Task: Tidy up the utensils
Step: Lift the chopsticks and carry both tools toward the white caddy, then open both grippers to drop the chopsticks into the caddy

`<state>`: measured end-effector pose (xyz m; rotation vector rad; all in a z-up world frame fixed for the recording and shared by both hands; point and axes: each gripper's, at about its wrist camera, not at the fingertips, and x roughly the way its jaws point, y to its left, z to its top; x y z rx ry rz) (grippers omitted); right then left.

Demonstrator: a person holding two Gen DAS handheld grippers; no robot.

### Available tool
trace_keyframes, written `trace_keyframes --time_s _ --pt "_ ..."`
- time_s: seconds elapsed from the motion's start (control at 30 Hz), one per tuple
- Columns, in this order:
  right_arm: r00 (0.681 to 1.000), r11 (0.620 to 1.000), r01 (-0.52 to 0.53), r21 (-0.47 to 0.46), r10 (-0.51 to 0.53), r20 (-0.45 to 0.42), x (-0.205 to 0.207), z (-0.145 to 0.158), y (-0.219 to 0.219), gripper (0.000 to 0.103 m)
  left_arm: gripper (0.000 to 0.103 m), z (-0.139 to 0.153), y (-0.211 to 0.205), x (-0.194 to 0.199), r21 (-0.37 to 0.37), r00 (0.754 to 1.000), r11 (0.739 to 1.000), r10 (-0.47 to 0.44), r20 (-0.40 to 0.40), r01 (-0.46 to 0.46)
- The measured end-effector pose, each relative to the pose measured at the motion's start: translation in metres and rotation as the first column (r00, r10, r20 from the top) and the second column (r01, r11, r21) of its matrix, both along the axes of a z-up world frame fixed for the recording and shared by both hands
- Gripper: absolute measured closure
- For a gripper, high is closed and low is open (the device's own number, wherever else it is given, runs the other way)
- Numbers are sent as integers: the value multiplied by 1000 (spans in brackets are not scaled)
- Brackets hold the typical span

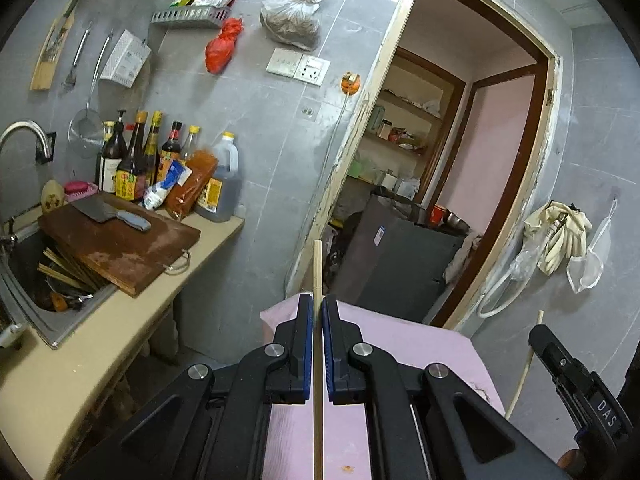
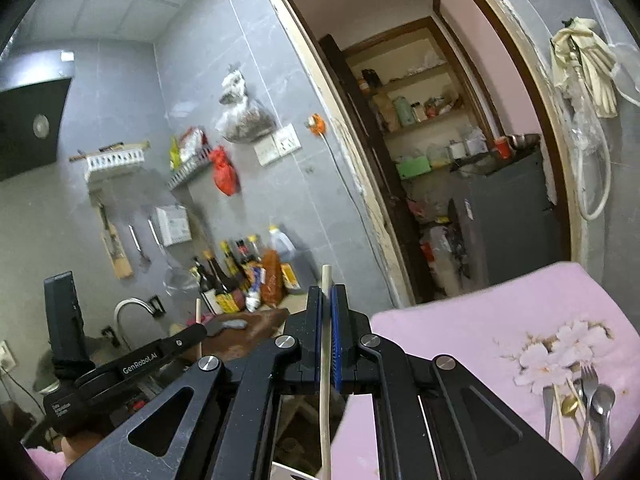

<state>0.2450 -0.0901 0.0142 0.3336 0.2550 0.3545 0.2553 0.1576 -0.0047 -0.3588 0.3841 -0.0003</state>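
Note:
My left gripper [image 1: 318, 304] is shut on a pale wooden chopstick [image 1: 317, 272] that runs up between its blue pads, held above a pink cloth-covered table [image 1: 400, 340]. My right gripper [image 2: 327, 294] is shut on a second pale chopstick [image 2: 326, 360], also raised. The right gripper shows at the lower right of the left wrist view [image 1: 576, 380] with its chopstick [image 1: 528, 360]. The left gripper shows at the left of the right wrist view [image 2: 192, 334]. A fork, spoons and chopsticks [image 2: 588, 408] lie on the pink cloth [image 2: 500, 320] at lower right.
A counter [image 1: 100, 340] at left holds a sink [image 1: 24, 272] with chopsticks in it, a wooden cutting board [image 1: 120, 248] with a cleaver [image 1: 108, 210], and sauce bottles [image 1: 160, 160]. An open doorway [image 1: 460, 160] with a dark cabinet [image 1: 400, 264] lies ahead.

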Motion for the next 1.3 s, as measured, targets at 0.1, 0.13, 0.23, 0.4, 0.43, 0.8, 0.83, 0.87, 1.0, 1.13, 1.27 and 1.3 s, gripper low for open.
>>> trace_keyframes --time_s 0.1,0.13,0.23,0.4,0.43,0.8,0.83,0.87,1.0,1.13,1.27,1.3 --pt "1000 999 13 -34 -13 -13 3 -12 4 99 98 -14 -3 0 13 1000 1000 -2 -7 3" --pt "1000 999 15 -41 -16 -18 5 -15 5 99 98 -18 -5 -1 23 1000 1000 -1 -8 1" --pt "999 998 19 -55 -21 -49 7 -26 6 99 98 -26 -12 -5 47 1000 999 -15 -21 16" --pt "996 996 14 -83 -21 -85 6 -40 8 99 97 -37 -21 -8 73 997 996 -48 -59 52" --pt "996 996 12 -89 -20 -90 6 -41 9 99 97 -39 -23 -9 84 996 995 -47 -69 53" --pt "990 994 -16 -106 1 -139 4 -53 6 95 97 -51 -29 -18 119 990 988 -83 -118 97" --pt "990 994 -18 -105 2 -143 4 -53 5 93 97 -51 -28 -18 109 988 989 -87 -126 101" --pt "989 994 -19 -104 3 -148 4 -53 5 85 97 -51 -27 -17 95 986 990 -90 -137 104" --pt "987 997 -30 -73 18 -160 -1 -51 -3 66 87 -51 -26 -19 78 980 990 -102 -170 117" --pt "986 998 -26 -61 16 -167 -8 -48 -12 66 47 -44 -31 -28 110 986 989 -86 -146 102" --pt "985 999 -5 -52 -5 -173 -15 -43 -27 58 41 -31 -42 -35 136 989 986 -82 -121 98" --pt "985 999 4 -53 -13 -170 -17 -41 -31 54 40 -28 -46 -37 142 990 985 -82 -115 99"
